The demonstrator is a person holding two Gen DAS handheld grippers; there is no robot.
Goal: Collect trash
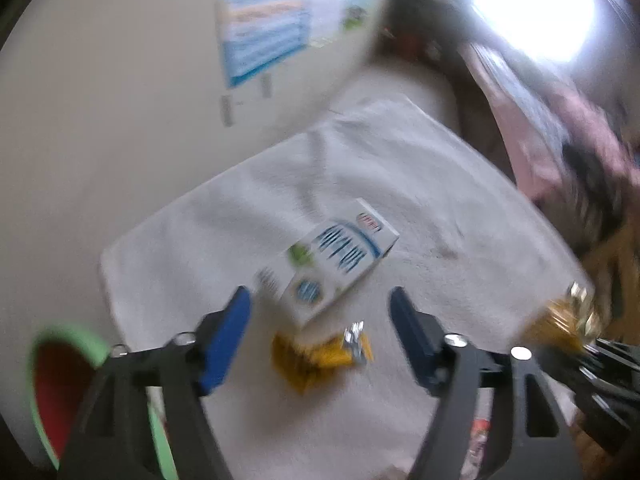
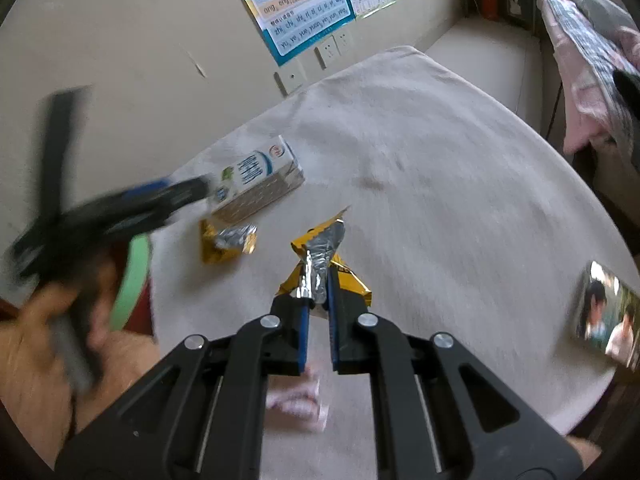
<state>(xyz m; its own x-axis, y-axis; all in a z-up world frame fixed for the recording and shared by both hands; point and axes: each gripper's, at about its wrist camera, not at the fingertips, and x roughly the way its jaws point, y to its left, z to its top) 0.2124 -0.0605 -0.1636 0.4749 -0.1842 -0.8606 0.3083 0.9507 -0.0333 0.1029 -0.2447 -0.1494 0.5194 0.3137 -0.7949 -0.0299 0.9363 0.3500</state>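
1. White cloth-covered table (image 2: 440, 184) fills the centre and right of the right wrist view, running from the lower edge up to the beige wall. Left wrist view shows the same cloth (image 1: 400, 184), blurred.
2. Wall poster (image 2: 296, 4) with blue and orange rows sits at top centre of the right wrist view, white wall sockets just beneath it. Pink and checked fabric hangs at upper right.
3. Green-rimmed bin (image 1: 44, 384) with a red inside shows at lower left of the left wrist view, off the cloth's edge.
4. Right gripper (image 2: 318, 300), lower centre of its own view: blue-padded jaws pinched tight on a yellow-and-silver wrapper (image 2: 324, 248), which sticks up and forward from the tips.
5. Left gripper (image 1: 320, 300), lower centre of its view: jaws wide apart, nothing between the pads. In the right wrist view it is a dark blur at middle left, held by a hand (image 2: 44, 356).
6. White milk carton (image 1: 332, 264) with blue print lies on its side on the cloth, just ahead of the left gripper's spread fingers.
7. Second yellow wrapper (image 1: 320, 356), crumpled with silver foil showing, lies on the cloth just below the carton, between the left fingers in that frame.
8. Phone or photo card (image 2: 608, 316) lies at the right edge of the table.
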